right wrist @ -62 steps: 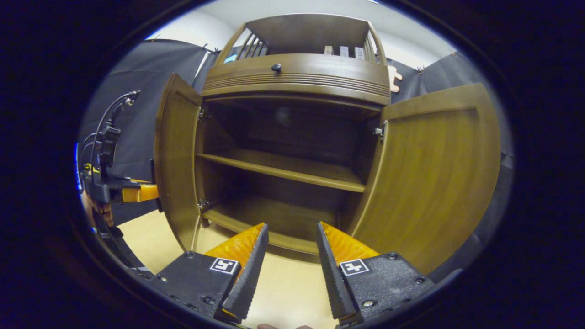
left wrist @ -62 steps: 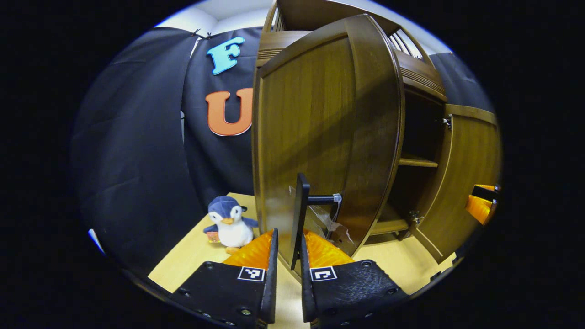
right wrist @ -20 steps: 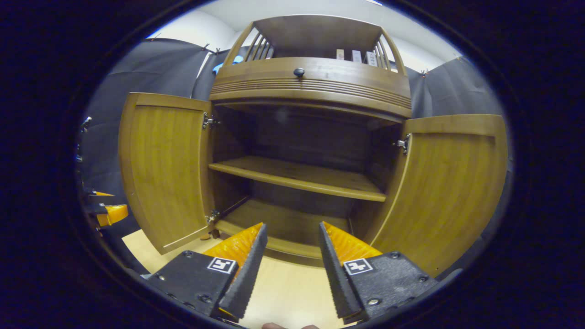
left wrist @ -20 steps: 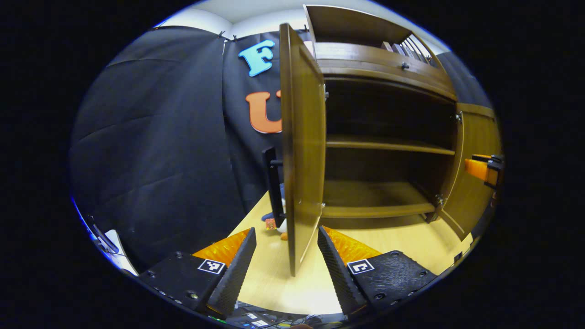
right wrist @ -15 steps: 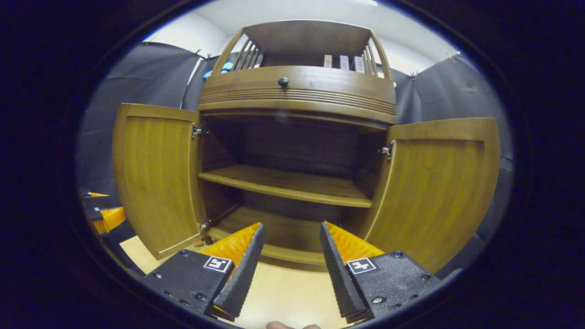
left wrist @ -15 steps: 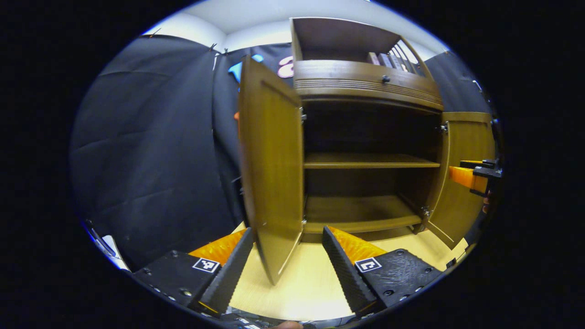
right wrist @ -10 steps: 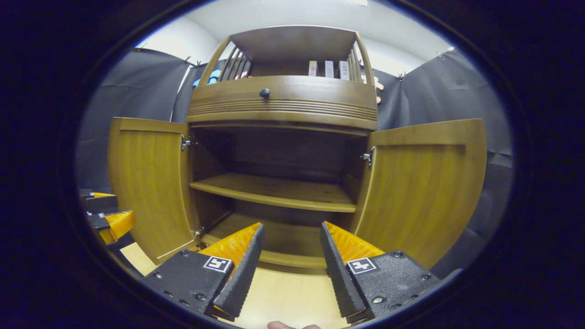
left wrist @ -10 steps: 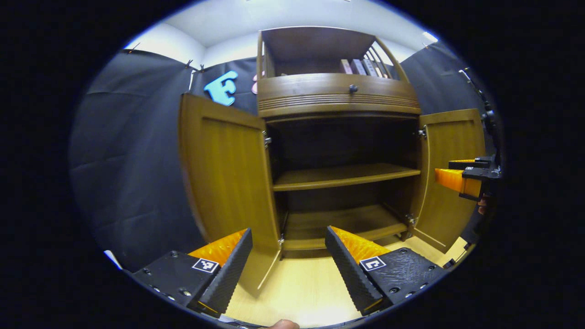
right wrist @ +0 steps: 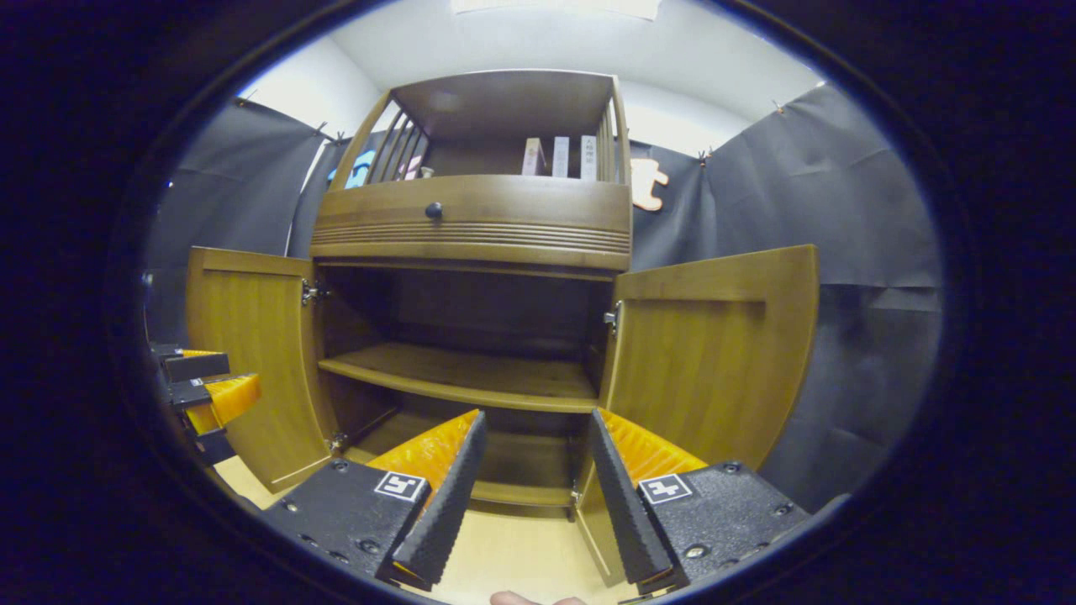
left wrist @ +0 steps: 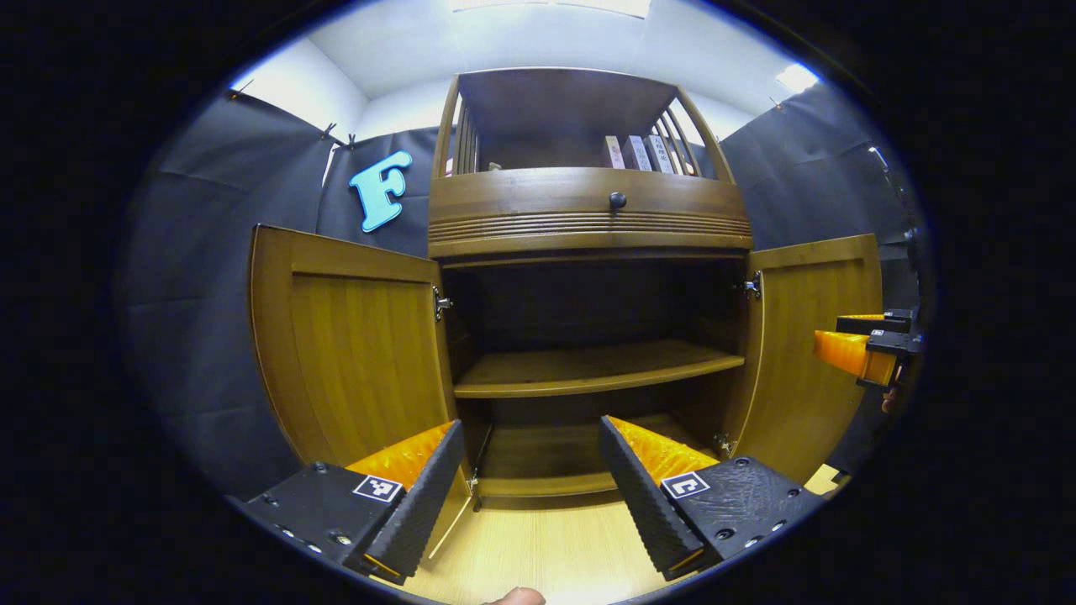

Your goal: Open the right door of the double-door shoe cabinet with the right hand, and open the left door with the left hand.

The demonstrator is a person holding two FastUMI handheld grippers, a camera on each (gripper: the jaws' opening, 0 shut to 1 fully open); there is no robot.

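Observation:
The wooden shoe cabinet (left wrist: 588, 223) stands ahead with both doors swung wide. Its left door (left wrist: 353, 353) and right door (left wrist: 807, 336) show their inner faces; the same left door (right wrist: 252, 353) and right door (right wrist: 714, 353) appear in the right gripper view. Inside are a bare middle shelf (left wrist: 588, 374) and a bottom board. My left gripper (left wrist: 530, 483) is open, held back from the cabinet, holding nothing. My right gripper (right wrist: 530, 479) is open too, with nothing between its fingers. Each gripper also shows at the other view's edge: the right gripper (left wrist: 866, 349), the left gripper (right wrist: 202, 395).
A drawer with a dark knob (left wrist: 618, 200) sits above the doors. Several books (left wrist: 639, 153) stand on the railed top shelf. Light wooden floor (left wrist: 538, 546) lies before the cabinet. Black cloth walls close in on both sides.
My left gripper let go of the left door's handle, opened, and pulled back to face the cabinet front. The left door swung fully open. The right gripper backed away slightly and stayed open.

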